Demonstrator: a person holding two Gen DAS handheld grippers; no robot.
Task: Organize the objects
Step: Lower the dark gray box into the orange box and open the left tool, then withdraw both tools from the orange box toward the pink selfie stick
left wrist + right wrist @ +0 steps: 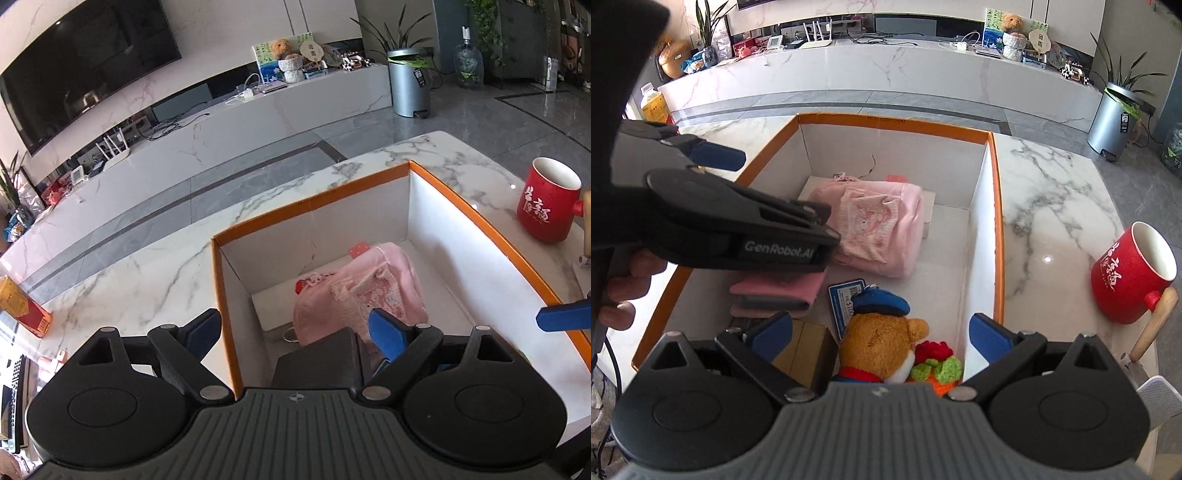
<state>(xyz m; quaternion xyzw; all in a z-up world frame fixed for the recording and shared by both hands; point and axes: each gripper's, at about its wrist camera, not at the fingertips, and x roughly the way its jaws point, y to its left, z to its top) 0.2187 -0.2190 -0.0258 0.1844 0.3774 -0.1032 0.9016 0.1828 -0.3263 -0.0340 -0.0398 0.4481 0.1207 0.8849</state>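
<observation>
My left tool (295,332) hangs wide, empty, straddling the near-left wall of the orange-rimmed box (996,221). Right tool (882,338) is wide too, holding nothing. Pink garment (882,225) and teddy bear (879,347) lie inside; red mug (1126,280) stands on the surface (1052,192).

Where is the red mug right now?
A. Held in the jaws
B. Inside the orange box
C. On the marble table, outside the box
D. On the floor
C: the red mug stands on the marble table, to the right of the orange box, with no jaws touching it.
</observation>
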